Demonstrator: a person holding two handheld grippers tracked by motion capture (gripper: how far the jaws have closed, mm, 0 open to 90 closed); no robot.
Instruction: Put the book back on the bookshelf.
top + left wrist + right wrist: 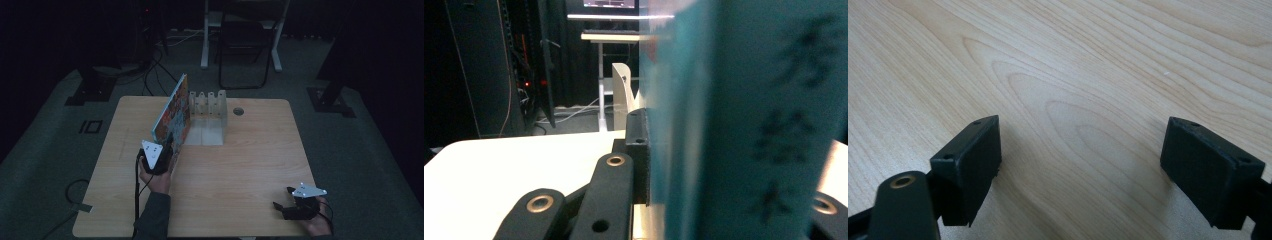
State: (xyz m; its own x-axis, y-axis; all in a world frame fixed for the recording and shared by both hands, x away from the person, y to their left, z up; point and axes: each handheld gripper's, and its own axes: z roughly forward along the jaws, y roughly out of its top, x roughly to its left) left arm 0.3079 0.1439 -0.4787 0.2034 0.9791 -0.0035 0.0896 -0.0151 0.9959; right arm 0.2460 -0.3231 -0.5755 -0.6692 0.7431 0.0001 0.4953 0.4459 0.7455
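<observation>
Left gripper (167, 145) is clamped on the near edge of a book (172, 111), holding it upright and slightly tilted on the table (240, 165), just left of a white rack (207, 112) at the far middle. Its teal cover (744, 120) sits against one black pad (639, 155) in the left gripper view. Right gripper (282, 200) rests at the near right corner, jaws spread wide over bare pale wood (1073, 75), gripping nothing. Between the two hands the tabletop lies open. Around it the room is dim, with grey carpet, cables and a chair (245, 45) beyond the far edge.
</observation>
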